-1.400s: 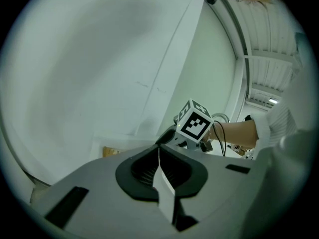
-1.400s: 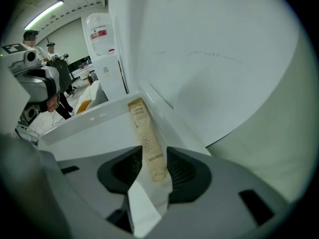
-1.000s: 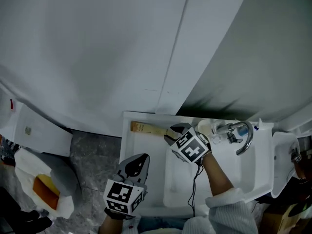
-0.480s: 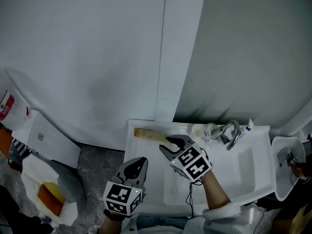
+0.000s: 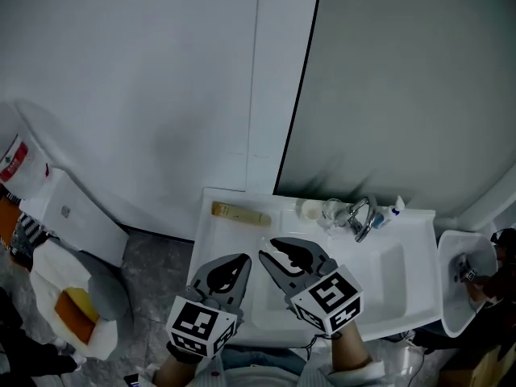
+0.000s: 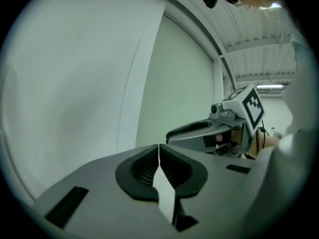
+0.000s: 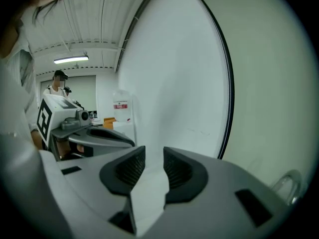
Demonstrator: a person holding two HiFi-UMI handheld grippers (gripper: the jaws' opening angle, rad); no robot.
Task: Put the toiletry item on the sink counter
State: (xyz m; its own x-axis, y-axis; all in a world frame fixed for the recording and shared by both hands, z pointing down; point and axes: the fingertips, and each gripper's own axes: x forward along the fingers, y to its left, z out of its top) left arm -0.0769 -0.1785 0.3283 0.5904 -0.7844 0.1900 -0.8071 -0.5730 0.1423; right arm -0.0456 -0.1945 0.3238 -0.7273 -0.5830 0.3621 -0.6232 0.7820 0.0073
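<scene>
change: right hand-held gripper [image 5: 271, 251] has drawn back and up from the toiletry item [image 5: 240, 213]; jaws apart, just been closing on nothing | left hand-held gripper [image 5: 243, 260]: clenched, empty | item: lying free on counter [image 5: 210, 240], back left corner | task: placement looks done

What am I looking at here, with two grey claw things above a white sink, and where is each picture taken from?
There is no robot: a person holds a grabbing tool in each hand. The head view comes from a camera on the person's head, looking down. The other two come from cameras riding on each tool. The left tool is shut and empty. The right tool is open; its jaws have just been closing, with nothing between them. On the back ledge of the sink lies a tan tube, left of the tap.
</scene>
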